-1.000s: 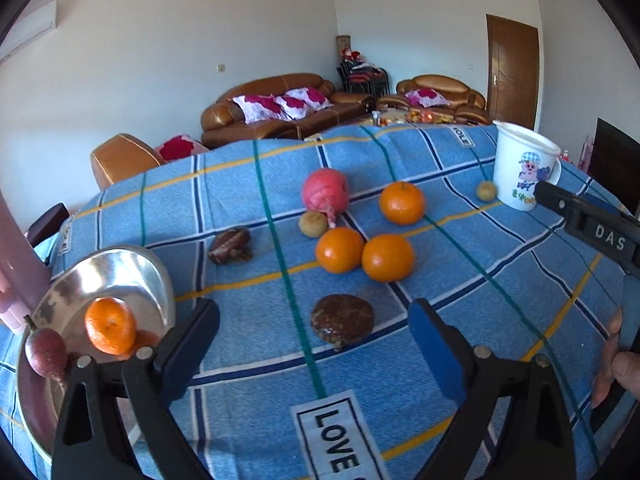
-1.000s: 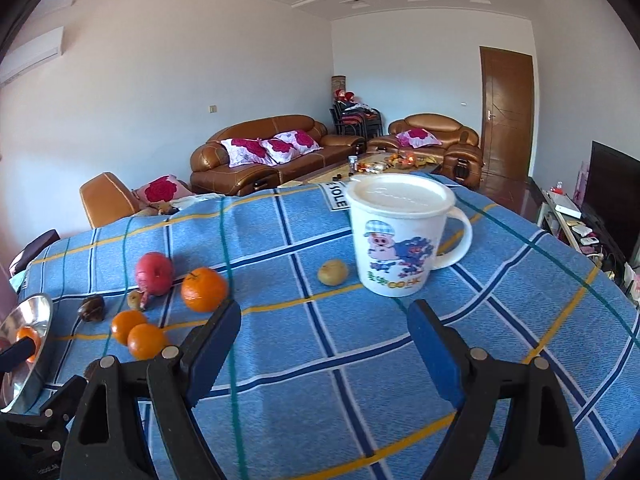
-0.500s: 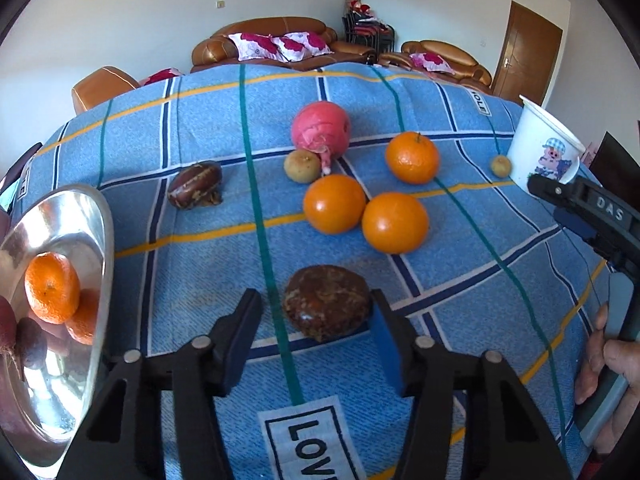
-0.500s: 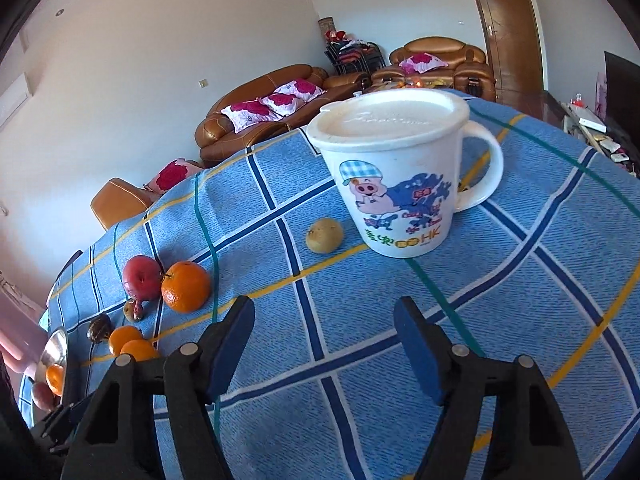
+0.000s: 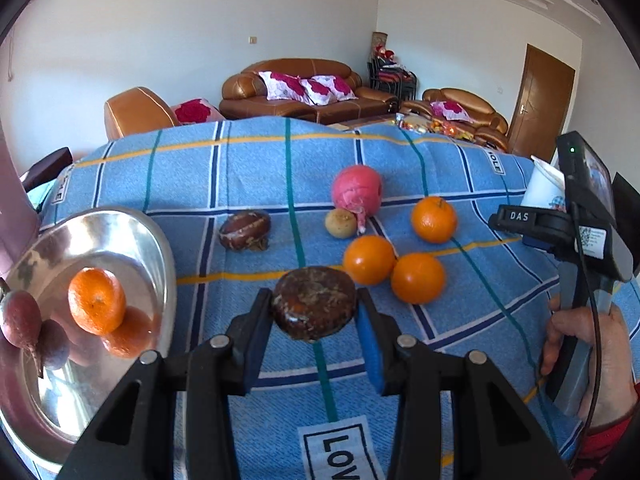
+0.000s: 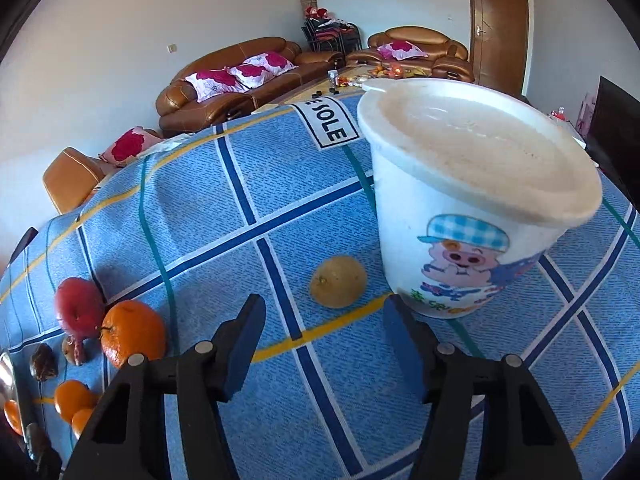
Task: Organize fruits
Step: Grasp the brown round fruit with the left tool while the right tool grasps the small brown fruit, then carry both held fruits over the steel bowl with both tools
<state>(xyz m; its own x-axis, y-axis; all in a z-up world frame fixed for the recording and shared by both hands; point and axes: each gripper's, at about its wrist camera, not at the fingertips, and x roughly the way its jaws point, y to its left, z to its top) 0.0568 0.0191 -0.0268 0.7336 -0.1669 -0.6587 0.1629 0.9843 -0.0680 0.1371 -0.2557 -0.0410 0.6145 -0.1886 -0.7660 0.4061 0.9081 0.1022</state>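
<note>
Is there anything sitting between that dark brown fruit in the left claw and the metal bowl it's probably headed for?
Nothing visible does. The brown fruit sits between the closing left claw, and only bare blue cloth separates it from the bowl.

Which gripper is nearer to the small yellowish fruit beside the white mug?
Right. The right gripper is closing just short of the small yellowish fruit, nothing between its jaws. The left gripper is across the cloth, closing on the dark brown fruit.

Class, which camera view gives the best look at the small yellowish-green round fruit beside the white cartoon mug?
The right wrist view: the small yellowish-green round fruit lies close, sharp and unobstructed beside the white cartoon mug. In the left wrist view the right tool's body hides that spot.
</note>
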